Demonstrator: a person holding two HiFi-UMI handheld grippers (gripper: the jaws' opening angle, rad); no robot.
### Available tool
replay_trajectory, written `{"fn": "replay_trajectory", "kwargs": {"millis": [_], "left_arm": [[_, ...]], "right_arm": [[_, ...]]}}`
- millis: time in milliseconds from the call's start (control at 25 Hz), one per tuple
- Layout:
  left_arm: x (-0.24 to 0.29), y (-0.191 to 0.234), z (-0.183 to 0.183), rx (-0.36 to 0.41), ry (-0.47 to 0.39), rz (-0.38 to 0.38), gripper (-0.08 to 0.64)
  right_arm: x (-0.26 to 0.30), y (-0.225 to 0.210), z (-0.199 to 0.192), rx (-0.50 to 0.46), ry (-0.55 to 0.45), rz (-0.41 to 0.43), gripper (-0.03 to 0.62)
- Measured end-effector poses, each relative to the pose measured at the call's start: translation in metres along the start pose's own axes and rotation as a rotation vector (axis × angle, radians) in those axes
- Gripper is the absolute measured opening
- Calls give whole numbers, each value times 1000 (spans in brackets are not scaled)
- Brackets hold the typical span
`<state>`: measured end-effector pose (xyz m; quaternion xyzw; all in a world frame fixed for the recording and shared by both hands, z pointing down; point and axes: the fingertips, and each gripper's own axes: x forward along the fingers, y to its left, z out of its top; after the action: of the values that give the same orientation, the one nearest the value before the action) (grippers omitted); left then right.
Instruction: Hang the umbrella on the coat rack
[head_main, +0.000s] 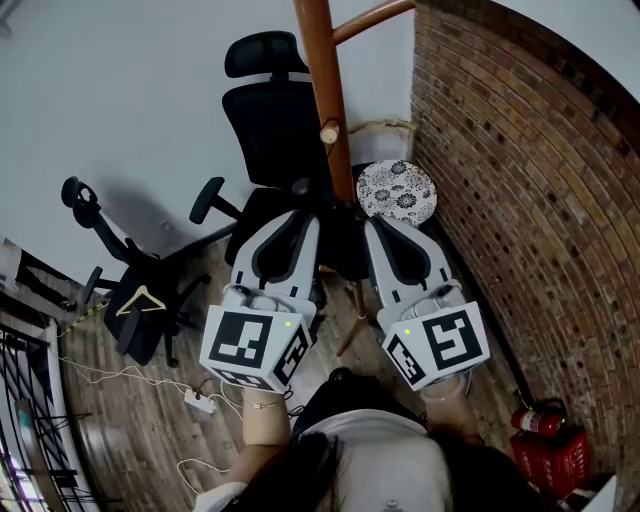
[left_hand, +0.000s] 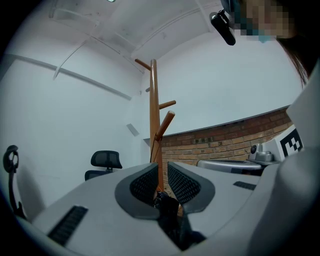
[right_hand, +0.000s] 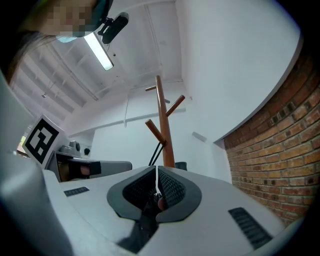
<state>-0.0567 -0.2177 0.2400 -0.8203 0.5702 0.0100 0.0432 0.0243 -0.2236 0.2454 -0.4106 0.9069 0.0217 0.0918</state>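
Observation:
The brown wooden coat rack (head_main: 322, 100) stands straight ahead, one peg end (head_main: 329, 131) pointing at me. A dark folded umbrella (head_main: 340, 245) lies between my two grippers at the pole's foot. My left gripper (head_main: 303, 218) is shut on the black umbrella body (left_hand: 167, 205), with the coat rack pole (left_hand: 154, 115) showing beyond its jaws. My right gripper (head_main: 385, 225) has its jaws almost together on the umbrella's thin black strap (right_hand: 156, 152), which rises toward a low peg (right_hand: 154, 131). Whether the strap rests on that peg I cannot tell.
A brick wall (head_main: 520, 180) runs along the right, with a red fire extinguisher (head_main: 545, 430) at its foot. A round floral stool (head_main: 397, 192) sits beside the rack and a black office chair (head_main: 270, 110) behind it. Another chair with a hanger (head_main: 135, 295) and a power strip (head_main: 200, 401) lie left.

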Motion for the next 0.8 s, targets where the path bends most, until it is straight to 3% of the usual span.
{"fn": "replay_trajectory", "kwargs": {"millis": [240, 800], "left_arm": [[-14, -6, -9, -27, 9, -5, 63], [-50, 7, -19, -11, 29, -95, 43]], "right_arm": [[-5, 10, -5, 10, 7, 3, 38], [-9, 53, -9, 2, 12, -111, 37]]}}
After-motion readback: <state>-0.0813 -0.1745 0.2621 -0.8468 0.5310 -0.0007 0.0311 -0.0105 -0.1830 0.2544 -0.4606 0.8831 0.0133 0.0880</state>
